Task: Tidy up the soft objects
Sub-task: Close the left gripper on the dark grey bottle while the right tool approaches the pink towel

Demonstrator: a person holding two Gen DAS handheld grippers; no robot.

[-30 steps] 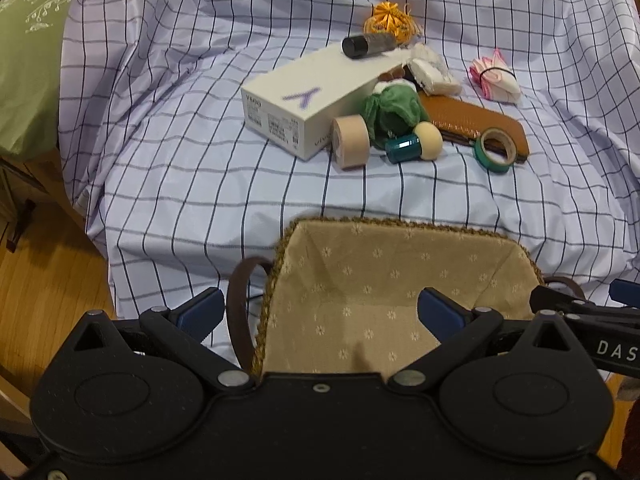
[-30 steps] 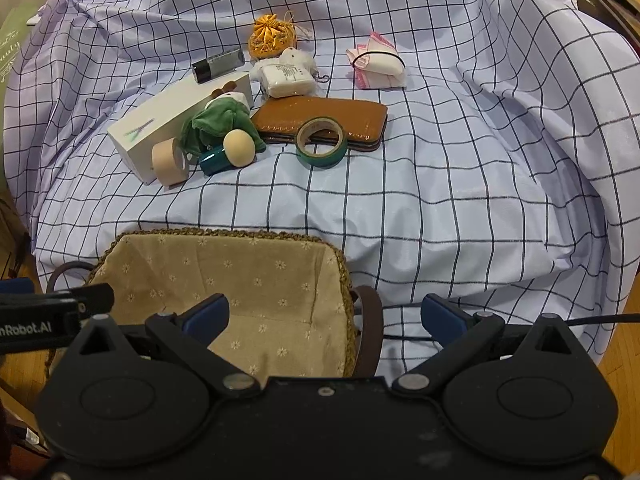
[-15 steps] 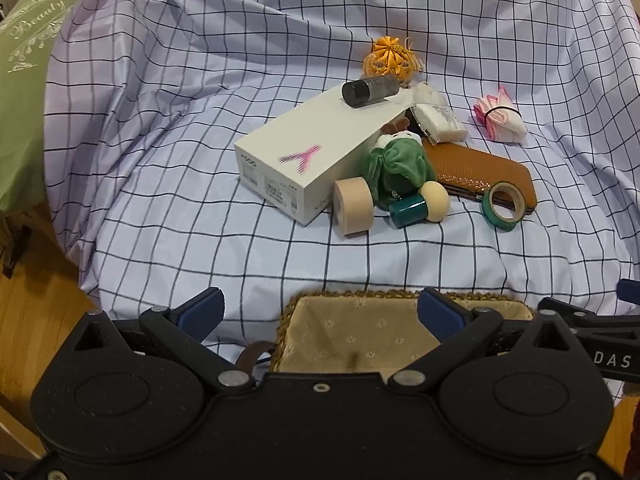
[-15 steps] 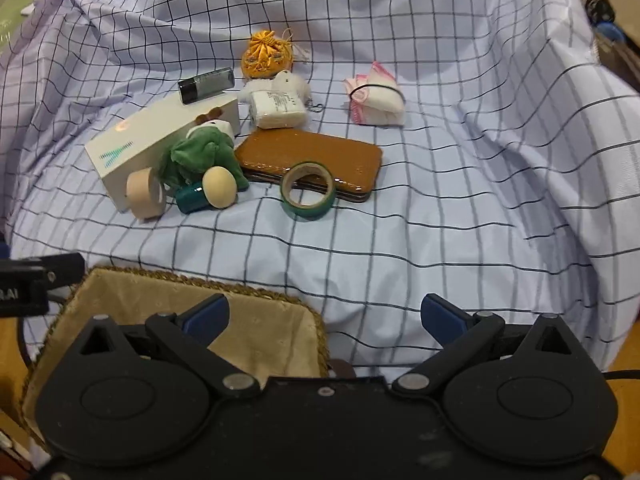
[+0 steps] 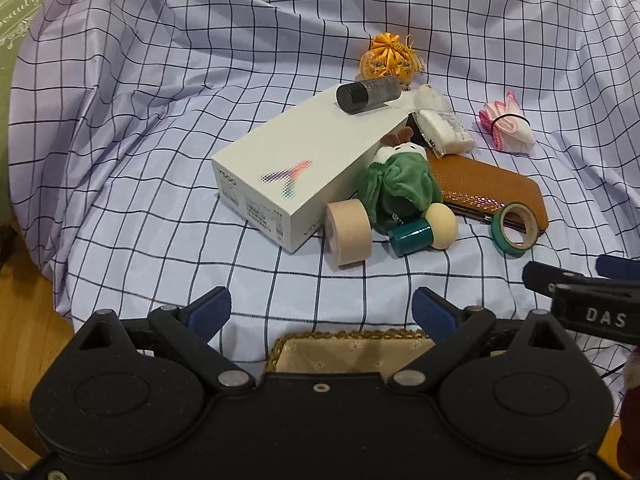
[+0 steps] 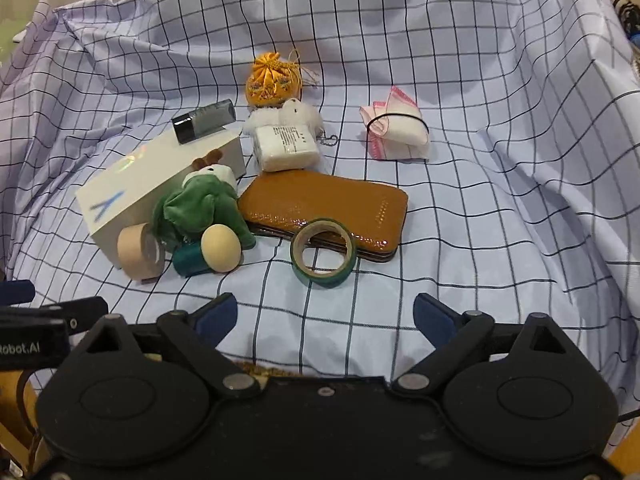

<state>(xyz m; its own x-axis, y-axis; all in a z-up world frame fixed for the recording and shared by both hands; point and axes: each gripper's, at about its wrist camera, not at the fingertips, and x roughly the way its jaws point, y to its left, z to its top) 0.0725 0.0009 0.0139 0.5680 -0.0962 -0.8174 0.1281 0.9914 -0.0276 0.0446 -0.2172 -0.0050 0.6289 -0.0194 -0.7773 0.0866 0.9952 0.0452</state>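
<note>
Biggest thing in front of you is the lilac checked cloth [image 6: 460,208], draped w/ lots of folds over the whole surface. Nearest you, half hidden under the grippers, is the woven basket w/ beige flowered lining [image 5: 352,346]; only its far rim shows.

Then the clutter, mid cloth. White rectangular cardboard box [image 5: 296,176] lies flat, w/ a dark grey cylinder [image 5: 366,94] resting on its far end. Brown leather wallet [image 6: 324,208] lies flat just right of the box. Green plush toy w/ white head and brown antlers [image 6: 200,204] leans on the box, touching the wallet edge. White fluffy plush w/ a printed tag [image 6: 286,136] sits behind the wallet, and the orange fabric pouch [image 6: 272,80] is right behind that. Pink-edged white folded cloth bound w/ a black band [image 6: 396,130] sits apart, off to the right.

Small stuff up front: beige tape roll [image 6: 138,252] against the box, teal cap w/ a wooden ball [image 6: 208,252] beside it, green tape roll [image 6: 324,252] propped on the wallet's near edge.

Your left gripper [image 5: 322,308] and right gripper [image 6: 326,316]: jaws closing on both, still wide, nothing btw them, hovering short of the pile.
</note>
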